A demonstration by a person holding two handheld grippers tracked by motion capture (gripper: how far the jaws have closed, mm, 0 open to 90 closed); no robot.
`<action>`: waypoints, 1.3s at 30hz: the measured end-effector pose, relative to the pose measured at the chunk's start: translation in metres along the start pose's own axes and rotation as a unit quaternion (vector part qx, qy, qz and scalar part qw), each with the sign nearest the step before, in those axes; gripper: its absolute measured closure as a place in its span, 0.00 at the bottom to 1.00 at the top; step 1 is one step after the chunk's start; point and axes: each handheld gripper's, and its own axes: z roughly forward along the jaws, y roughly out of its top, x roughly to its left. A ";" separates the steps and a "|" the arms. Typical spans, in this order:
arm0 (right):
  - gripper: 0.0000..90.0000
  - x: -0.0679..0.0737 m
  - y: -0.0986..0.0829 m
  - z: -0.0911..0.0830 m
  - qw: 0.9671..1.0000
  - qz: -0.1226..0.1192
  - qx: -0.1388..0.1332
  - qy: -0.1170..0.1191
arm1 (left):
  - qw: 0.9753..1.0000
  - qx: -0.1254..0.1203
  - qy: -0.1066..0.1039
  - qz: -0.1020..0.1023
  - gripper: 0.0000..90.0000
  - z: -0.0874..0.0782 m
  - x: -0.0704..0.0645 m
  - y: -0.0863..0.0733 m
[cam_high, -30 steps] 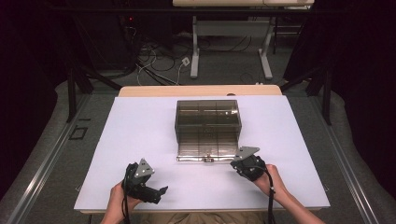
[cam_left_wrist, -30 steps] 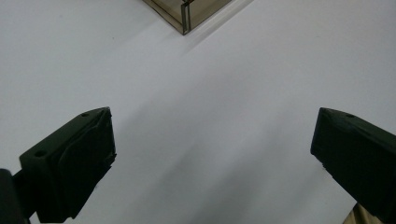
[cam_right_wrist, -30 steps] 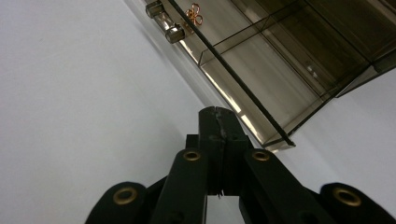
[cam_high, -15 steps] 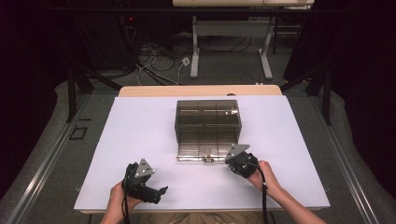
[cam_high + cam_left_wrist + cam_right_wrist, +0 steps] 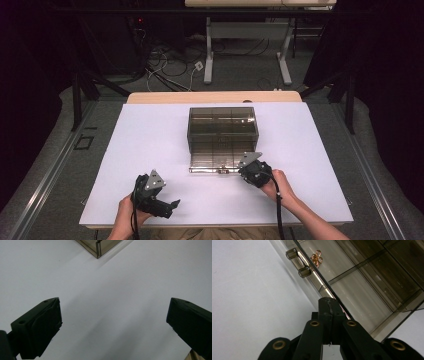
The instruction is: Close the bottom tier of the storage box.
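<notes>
Smoked transparent drawer box (image 5: 222, 124), set at the centre of the white table (image 5: 150, 140) in the high view, divided inside into compartments; its lower drawer (image 5: 217, 159) stands pulled out toward the bottom of the frame, with its front panel nearest the person. Drawer front, seen in the right gripper view, runs diagonally from upper left to lower right and carries a pull with two stubby cylindrical posts (image 5: 298, 262) at upper left of the frame. Small copper-coloured ring-shaped trinket (image 5: 317, 258), lying inside the drawer just behind the front panel, near the posts, upper centre of that view. Right gripper (image 5: 250, 169), lower centre-right of the high view, at the right end of the drawer front; in its own view the two black jaws are pressed flat together with no gap, their tips (image 5: 329, 305) at the top edge of the drawer front; whether they pinch that edge or merely lie against it cannot be told. Left gripper (image 5: 167, 205), lower left of the high view, low over bare table and well apart from the box; in its own view the jaws stand spread wide, nothing between them, with one corner of the box (image 5: 98, 247) at top centre of the frame.
</notes>
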 end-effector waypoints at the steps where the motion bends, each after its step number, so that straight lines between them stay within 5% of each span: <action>1: 1.00 0.000 0.001 0.000 1.000 -0.004 0.001 -0.001 | 1.000 0.000 0.000 0.000 0.00 0.000 0.000 0.000; 39: 1.00 0.003 0.009 0.013 1.000 -0.004 -0.001 -0.003 | 1.000 0.007 -0.002 0.007 0.00 0.005 0.000 0.001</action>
